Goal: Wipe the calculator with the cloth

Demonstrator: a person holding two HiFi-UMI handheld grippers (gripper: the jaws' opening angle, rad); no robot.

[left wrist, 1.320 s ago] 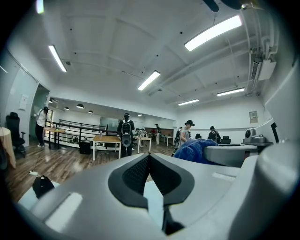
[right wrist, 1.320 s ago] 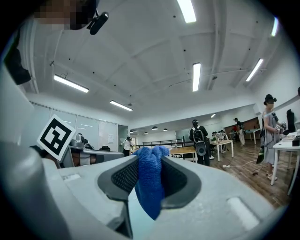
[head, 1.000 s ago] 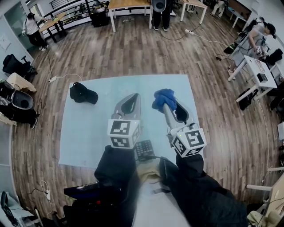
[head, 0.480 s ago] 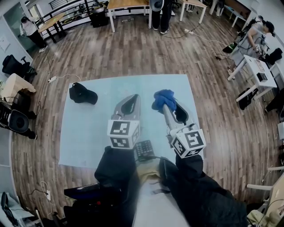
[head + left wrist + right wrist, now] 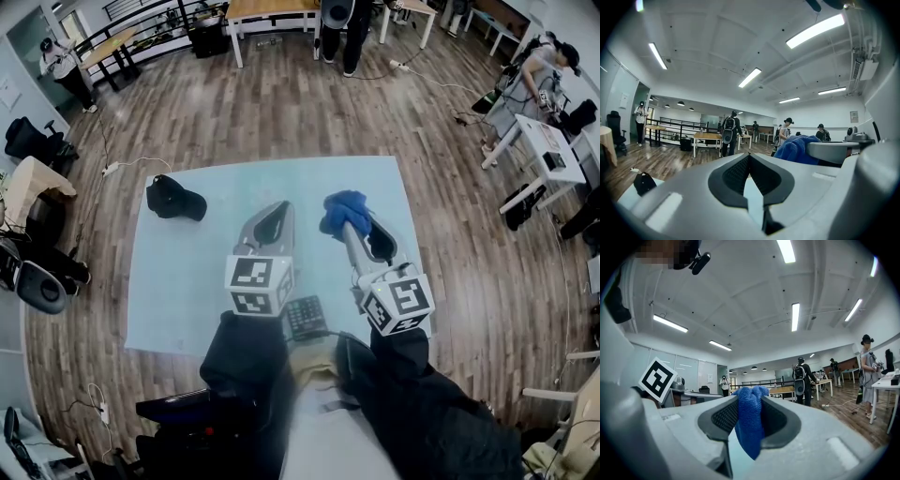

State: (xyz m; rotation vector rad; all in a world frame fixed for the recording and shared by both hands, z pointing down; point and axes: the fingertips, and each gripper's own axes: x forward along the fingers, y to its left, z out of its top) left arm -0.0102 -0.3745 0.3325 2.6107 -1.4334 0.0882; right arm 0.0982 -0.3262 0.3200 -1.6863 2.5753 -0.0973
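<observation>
The dark calculator (image 5: 305,316) lies near the front edge of the pale blue table (image 5: 183,277), partly hidden under my two grippers. My right gripper (image 5: 351,225) is raised over the table and shut on a blue cloth (image 5: 344,208). In the right gripper view the cloth (image 5: 749,423) hangs pinched between the jaws of that gripper (image 5: 746,401). My left gripper (image 5: 282,205) hovers beside it, shut with nothing in it; in the left gripper view its tips (image 5: 750,157) meet and the cloth (image 5: 794,149) shows to the right.
A black cap (image 5: 175,198) rests on the table's far left part, also seen as the cap (image 5: 643,182) in the left gripper view. Wooden floor surrounds the table. Other tables, chairs and several people stand farther off in the room.
</observation>
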